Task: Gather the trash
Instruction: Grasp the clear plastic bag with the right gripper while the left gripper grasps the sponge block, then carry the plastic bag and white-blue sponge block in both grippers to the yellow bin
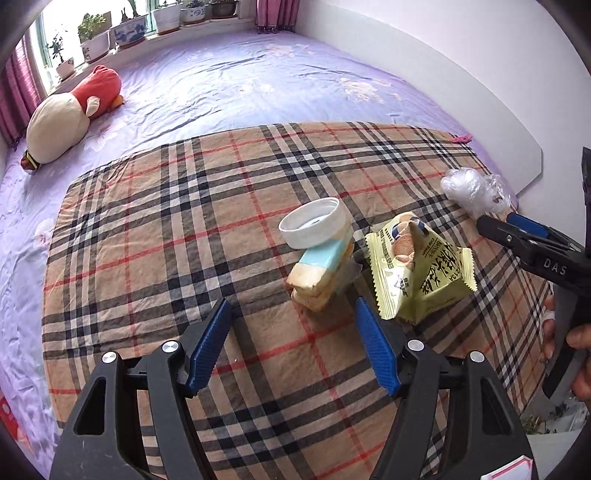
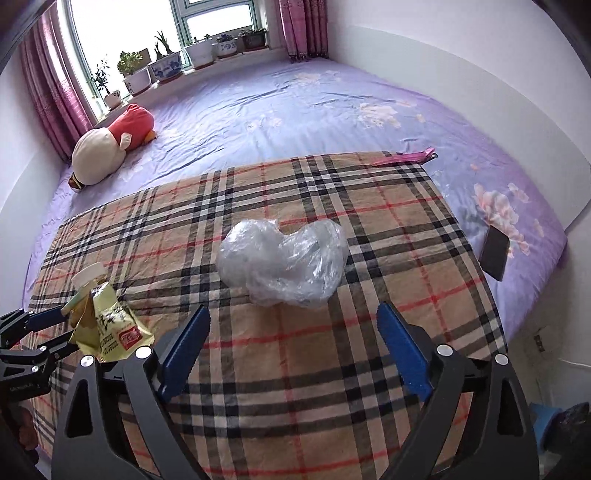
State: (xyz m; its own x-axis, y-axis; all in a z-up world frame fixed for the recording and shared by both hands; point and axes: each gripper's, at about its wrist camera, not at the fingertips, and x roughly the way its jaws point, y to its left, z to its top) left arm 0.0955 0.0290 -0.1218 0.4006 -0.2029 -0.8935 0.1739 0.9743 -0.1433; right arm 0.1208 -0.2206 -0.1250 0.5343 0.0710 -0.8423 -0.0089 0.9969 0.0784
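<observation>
**On the plaid cloth, both grippers stand open over the trash**

On the bed, over a plaid cloth spread across the purple sheet, we see our left gripper with its blue pads spread fairly wide and nothing between them. Just ahead of it, slightly to its right, stands a small stack of crackers in a blue and white wrapper, with a white lid resting tilted on top. Touching or just beside the right pad sits a yellow snack wrapper, crumpled and standing up.

Our right gripper has its jaws spread very wide, empty. Straight ahead of it, near the fingertips but apart from them, lies a crumpled clear plastic bag. To its left we see the yellow snack wrapper again, with the left gripper's fingers on either side of it as seen from this angle.

Far ahead and left of both grippers a red and cream plush toy lies by the window sill with its potted plants. To the right of the right gripper a dark phone rests on the sheet, and a pink clip sits at the cloth's far corner.
</observation>
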